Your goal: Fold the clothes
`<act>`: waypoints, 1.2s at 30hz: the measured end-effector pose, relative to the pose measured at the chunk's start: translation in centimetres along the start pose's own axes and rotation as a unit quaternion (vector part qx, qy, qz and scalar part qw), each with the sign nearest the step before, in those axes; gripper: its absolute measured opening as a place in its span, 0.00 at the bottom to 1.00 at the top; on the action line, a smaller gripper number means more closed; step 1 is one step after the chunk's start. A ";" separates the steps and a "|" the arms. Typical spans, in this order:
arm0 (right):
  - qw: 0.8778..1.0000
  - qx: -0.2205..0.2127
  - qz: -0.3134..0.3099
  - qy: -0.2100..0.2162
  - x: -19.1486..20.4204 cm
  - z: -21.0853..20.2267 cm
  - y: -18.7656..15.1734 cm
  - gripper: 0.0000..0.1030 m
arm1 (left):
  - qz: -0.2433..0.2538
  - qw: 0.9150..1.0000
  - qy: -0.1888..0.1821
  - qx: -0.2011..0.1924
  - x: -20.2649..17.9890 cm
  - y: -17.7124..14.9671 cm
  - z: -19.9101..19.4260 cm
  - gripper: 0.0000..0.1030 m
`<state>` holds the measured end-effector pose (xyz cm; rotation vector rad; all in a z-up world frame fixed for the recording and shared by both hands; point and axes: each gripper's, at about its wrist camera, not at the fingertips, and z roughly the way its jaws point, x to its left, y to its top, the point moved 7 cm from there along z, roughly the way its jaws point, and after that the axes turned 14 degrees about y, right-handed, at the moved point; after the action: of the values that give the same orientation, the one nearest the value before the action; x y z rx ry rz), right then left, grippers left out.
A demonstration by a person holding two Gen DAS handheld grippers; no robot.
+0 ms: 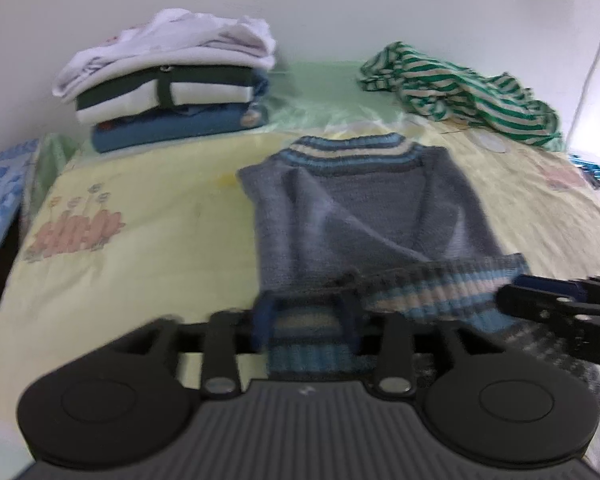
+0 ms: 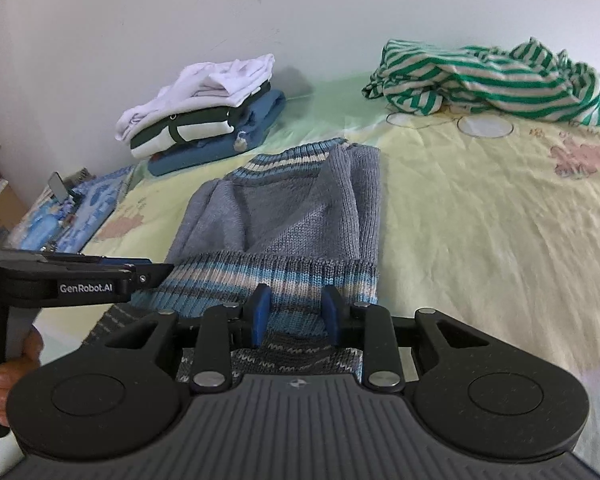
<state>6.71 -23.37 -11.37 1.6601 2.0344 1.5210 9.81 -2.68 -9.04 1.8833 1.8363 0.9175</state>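
Observation:
A grey-blue knitted sweater (image 1: 360, 208) (image 2: 292, 208) lies on the yellow sheet with its sleeves folded in and its striped hem lifted toward the collar. In the left wrist view my left gripper (image 1: 306, 312) shows blurred, with its fingers apart and the hem loose between them. It enters the right wrist view from the left, side-on (image 2: 164, 270). My right gripper (image 2: 296, 312) is shut on a bunched fold of the hem, and also shows at the right edge of the left wrist view (image 1: 508, 290).
A stack of folded clothes (image 1: 168, 84) (image 2: 204, 116) stands at the back left by the wall. A crumpled green-and-white striped garment (image 1: 460, 92) (image 2: 492, 80) lies at the back right. A blue patterned cloth (image 2: 80, 208) borders the bed's left edge. A person's hand (image 2: 12, 364) holds the left gripper's handle.

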 end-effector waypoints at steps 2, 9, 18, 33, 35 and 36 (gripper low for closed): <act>1.000 0.004 -0.005 0.006 0.0 0.1 0.0 0.28 | -0.022 1.000 0.013 0.015 0.9 -0.2 0.7 0.84; 0.999 0.018 0.026 0.034 -0.7 0.0 0.7 0.28 | -0.057 0.997 -0.016 0.054 2.1 0.1 1.7 0.87; 0.995 0.066 0.055 0.047 -1.8 0.4 3.1 0.31 | -0.017 0.997 0.004 0.069 1.7 1.4 2.5 0.96; 0.995 0.102 0.014 0.009 -3.5 2.8 6.3 0.37 | 0.016 0.995 0.016 0.101 2.2 3.1 6.0 0.99; 0.994 0.109 0.020 -0.003 -4.3 3.6 6.3 0.37 | 0.016 0.995 0.013 0.100 2.1 3.4 6.3 0.99; 0.994 0.110 0.026 -0.003 -4.6 3.8 6.3 0.37 | 0.018 0.995 0.012 0.098 2.1 3.6 6.4 0.99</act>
<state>15.12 -25.27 -10.83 1.8035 2.2426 1.3462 16.66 0.18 -10.93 2.0338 1.9773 0.7999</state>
